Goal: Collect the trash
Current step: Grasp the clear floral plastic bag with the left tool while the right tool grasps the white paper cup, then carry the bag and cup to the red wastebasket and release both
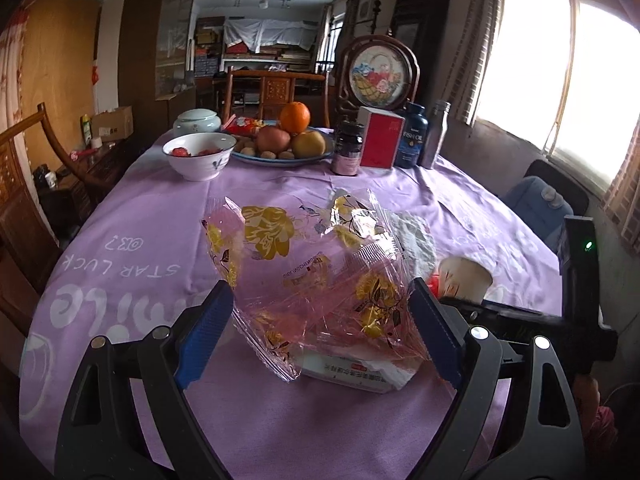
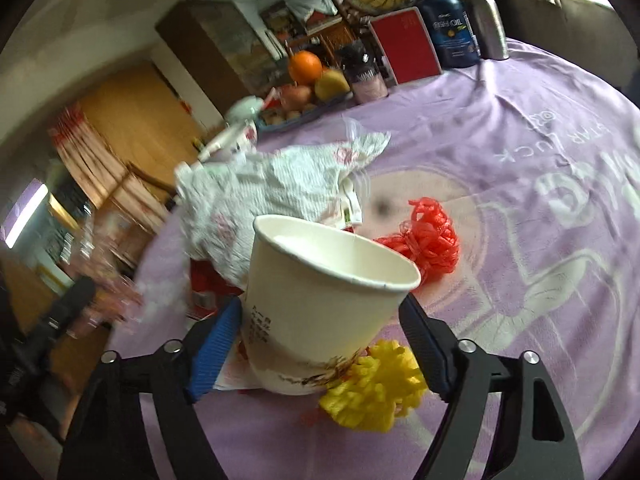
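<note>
The collecting is only beginning: every piece of trash is still lying on the purple tablecloth [image 1: 132, 208], and no bin or bag is showing in either view.

The left gripper [image 1: 320, 334] is standing wide, its blue pads flanking the crinkled plastic wrapper [image 1: 312, 264]; the right pad is touching the film, though a real grip is hard to judge.

The right gripper [image 2: 320, 344] is bracketing the paper cup [image 2: 320, 300], the left pad seemingly touching its wall, the right pad just clear.

Around the cup are waiting a crumpled white wrapper [image 2: 276, 196] behind, a red net [image 2: 432, 240] beyond its rim, and a yellow pompom [image 2: 376, 392] at its base.
</note>
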### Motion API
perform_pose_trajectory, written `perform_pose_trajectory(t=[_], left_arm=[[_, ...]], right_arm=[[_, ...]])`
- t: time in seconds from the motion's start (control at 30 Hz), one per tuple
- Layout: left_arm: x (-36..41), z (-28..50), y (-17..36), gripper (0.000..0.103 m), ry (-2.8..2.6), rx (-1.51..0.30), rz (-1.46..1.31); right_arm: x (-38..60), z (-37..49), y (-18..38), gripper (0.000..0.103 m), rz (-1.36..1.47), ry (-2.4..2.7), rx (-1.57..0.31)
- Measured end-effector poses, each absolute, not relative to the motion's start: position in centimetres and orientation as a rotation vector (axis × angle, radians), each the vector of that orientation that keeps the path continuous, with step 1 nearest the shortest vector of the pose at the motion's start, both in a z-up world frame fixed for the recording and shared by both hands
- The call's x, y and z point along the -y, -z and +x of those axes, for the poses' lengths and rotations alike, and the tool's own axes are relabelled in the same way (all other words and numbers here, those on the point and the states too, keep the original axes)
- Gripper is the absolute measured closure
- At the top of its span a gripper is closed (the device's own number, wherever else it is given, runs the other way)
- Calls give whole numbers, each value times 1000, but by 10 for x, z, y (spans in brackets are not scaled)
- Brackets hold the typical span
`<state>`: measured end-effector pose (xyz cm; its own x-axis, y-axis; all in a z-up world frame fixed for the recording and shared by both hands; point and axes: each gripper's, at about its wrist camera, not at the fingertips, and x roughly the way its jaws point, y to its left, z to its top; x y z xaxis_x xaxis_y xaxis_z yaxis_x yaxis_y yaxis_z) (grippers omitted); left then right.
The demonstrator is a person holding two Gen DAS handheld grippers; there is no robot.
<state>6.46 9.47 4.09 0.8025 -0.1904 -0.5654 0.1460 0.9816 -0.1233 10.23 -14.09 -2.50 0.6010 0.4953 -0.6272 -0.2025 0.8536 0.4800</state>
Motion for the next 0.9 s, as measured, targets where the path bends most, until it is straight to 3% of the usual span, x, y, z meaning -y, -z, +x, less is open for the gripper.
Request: perform_pose_trajectory(t=[0.37,0.9], left_arm=[[-45,51,-54,18,267,-592,-14],[132,15,-41,17,637,-635,139]], right_arm=[[202,34,-30,28,417,-434,-613],[383,-130,-24,28,405,81,-492]])
